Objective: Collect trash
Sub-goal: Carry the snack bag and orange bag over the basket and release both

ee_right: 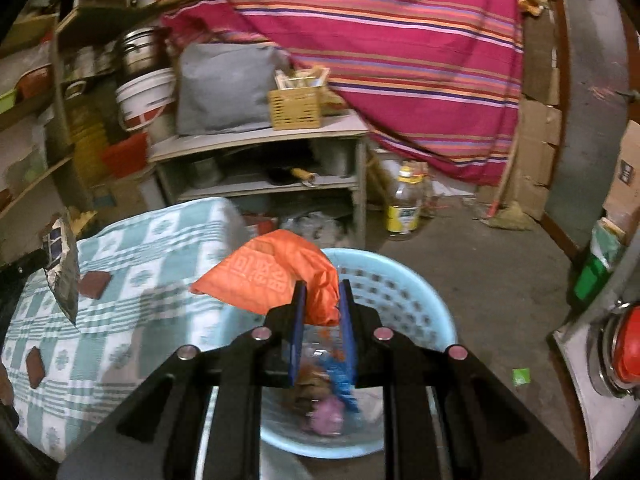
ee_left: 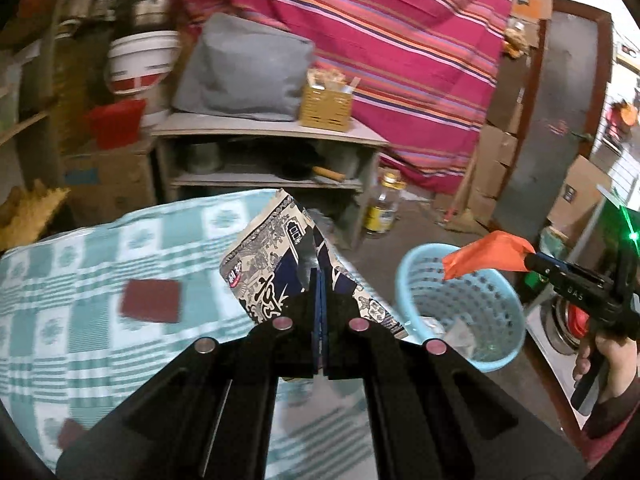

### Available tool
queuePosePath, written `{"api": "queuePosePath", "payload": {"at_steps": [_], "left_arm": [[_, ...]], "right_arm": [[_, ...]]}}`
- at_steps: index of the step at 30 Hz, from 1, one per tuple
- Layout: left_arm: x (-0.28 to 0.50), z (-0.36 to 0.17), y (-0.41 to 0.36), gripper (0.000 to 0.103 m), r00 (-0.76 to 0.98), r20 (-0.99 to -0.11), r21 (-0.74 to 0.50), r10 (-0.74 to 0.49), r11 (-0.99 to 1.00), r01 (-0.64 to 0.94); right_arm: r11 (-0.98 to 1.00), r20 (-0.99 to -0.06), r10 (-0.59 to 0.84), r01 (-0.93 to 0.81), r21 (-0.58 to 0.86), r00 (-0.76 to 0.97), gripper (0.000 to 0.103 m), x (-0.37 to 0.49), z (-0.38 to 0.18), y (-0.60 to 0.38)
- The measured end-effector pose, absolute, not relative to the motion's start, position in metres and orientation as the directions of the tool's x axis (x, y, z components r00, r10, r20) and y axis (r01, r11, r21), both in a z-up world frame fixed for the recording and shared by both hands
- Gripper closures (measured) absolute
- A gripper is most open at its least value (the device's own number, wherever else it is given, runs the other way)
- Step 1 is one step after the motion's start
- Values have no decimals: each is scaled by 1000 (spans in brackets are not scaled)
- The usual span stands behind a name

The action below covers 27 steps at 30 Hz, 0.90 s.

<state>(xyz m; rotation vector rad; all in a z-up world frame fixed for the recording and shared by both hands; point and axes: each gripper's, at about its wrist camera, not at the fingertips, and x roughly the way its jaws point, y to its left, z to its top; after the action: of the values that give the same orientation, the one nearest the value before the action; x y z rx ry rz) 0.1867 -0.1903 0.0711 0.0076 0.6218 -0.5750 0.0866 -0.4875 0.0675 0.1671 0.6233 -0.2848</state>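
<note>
In the left wrist view, the left gripper (ee_left: 319, 280) is clamped on a flat printed wrapper (ee_left: 280, 256), blue and cream with dense drawings, its jaws pressed fully together on the wrapper's right edge. The wrapper hangs in the air above the corner of a table covered by a green-and-white checked cloth (ee_left: 100, 280). A dark red square piece (ee_left: 151, 301) lies on the cloth to the left, and another shows near the bottom left edge. To the right, on the floor beside the table, stands a light blue perforated basket (ee_left: 460, 312) with some scraps inside. At the right edge a hand (ee_left: 608, 364) holds the right gripper (ee_left: 532, 260), which pinches a crumpled orange bag (ee_left: 488, 256) above the basket's rim.

In the right wrist view, the right gripper (ee_right: 322, 300) has its jaws narrowed on the orange bag (ee_right: 272, 276), which bunches between the blue pads and spreads out to the left. Directly beneath sits the basket (ee_right: 400, 292); its contents are blurred, perhaps wrappers in blue, brown and pink. At the left edge the printed wrapper (ee_right: 62, 272) hangs over the checked cloth (ee_right: 140, 280), where two dark red pieces lie. A plastic bottle (ee_right: 406, 204) with a yellow label stands on the floor beyond, next to a grey shelf unit (ee_right: 260, 140).
</note>
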Motion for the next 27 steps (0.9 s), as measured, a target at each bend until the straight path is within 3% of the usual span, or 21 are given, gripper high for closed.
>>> {"api": "queuePosePath", "payload": {"at_steps": [12, 25, 27], "left_arm": [[174, 67, -312, 103, 560, -554, -170, -616, 742, 649], [181, 56, -370, 103, 465, -588, -209, -662, 679, 704], [181, 54, -372, 96, 461, -591, -205, -662, 676, 708]], "right_arm": [[921, -597, -294, 389, 33, 747, 86, 62, 70, -546], [906, -629, -310, 423, 32, 713, 86, 65, 62, -575], [905, -630, -311, 423, 31, 711, 86, 67, 62, -575]]}}
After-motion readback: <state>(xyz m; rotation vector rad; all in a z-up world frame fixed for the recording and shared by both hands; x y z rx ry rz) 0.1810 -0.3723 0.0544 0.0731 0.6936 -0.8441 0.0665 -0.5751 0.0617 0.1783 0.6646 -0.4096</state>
